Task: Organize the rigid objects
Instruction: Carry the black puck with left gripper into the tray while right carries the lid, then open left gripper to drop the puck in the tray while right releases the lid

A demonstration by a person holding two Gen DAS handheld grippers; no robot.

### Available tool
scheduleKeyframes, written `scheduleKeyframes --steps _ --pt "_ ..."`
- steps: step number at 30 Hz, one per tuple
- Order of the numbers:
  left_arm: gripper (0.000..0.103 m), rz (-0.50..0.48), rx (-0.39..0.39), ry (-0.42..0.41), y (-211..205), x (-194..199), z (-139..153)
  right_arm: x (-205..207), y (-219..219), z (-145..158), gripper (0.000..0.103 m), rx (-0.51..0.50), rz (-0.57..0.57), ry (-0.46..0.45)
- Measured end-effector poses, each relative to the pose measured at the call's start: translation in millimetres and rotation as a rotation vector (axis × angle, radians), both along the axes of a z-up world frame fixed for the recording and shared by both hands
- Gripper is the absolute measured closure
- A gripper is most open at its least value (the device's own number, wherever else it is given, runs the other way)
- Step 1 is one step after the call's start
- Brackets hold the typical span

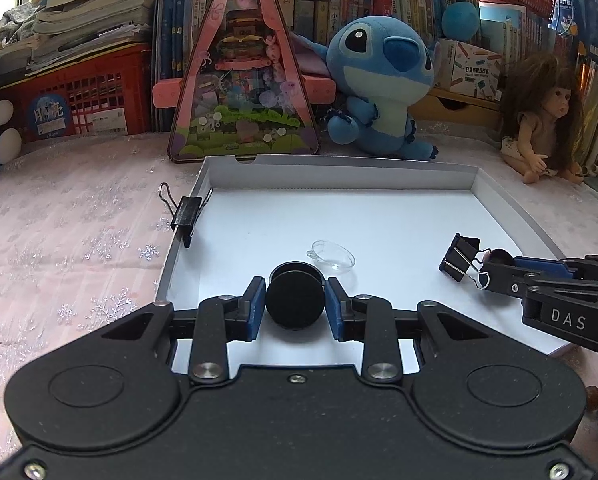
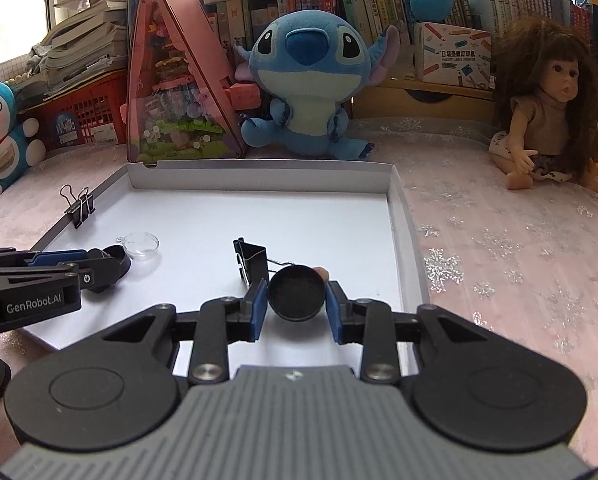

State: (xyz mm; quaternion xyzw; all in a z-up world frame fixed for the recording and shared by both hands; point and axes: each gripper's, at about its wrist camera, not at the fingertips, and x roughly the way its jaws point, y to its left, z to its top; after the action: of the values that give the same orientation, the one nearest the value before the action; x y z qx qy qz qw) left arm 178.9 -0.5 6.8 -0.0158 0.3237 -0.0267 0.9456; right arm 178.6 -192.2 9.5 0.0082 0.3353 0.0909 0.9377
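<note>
Black round lid (image 1: 295, 300) sits clamped in my left hand-held gripper (image 1: 295, 305), just above the white tray (image 1: 379, 216); my right hand-held gripper (image 2: 297, 299) pinches a matching disc (image 2: 297, 292). I'd judge placing comes next, easing both down clear of the binder clip (image 2: 253, 262), clear cup (image 2: 141, 245), then rim clip (image 1: 185, 216)

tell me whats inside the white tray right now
The tray holds a clear cup and a binder clip; another clip sits on its left wall. Both grippers' black discs hide the floor beneath them.
</note>
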Motion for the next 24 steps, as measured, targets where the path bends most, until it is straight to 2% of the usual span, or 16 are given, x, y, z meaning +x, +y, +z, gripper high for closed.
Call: scheduleKeyframes --steps 12,13,14,16,18,24 --pt "0.072 0.001 0.015 0.011 -5.2 22.7 -0.4 20.4 5.2 -0.2 0.066 -0.003 0.007 0.025" --pt "0.071 0.002 0.019 0.012 -5.9 22.1 -0.9 20.0 5.8 -1.1 0.066 -0.005 0.009 0.027" --pt "0.069 -0.001 0.018 0.016 -6.6 21.4 -1.2 19.4 6.3 -1.9 0.061 -0.006 0.009 0.03" --pt "0.062 -0.006 0.014 0.017 -6.9 19.1 -0.6 17.9 6.1 -2.4 0.06 -0.003 0.008 0.028" --pt "0.059 -0.014 0.022 0.005 -8.2 15.9 1.8 15.8 5.5 -0.9 0.046 0.004 0.014 0.017" --pt "0.034 -0.035 0.028 -0.039 -12.6 2.4 15.1 4.7 8.0 10.1 0.038 -0.006 0.031 -0.03"
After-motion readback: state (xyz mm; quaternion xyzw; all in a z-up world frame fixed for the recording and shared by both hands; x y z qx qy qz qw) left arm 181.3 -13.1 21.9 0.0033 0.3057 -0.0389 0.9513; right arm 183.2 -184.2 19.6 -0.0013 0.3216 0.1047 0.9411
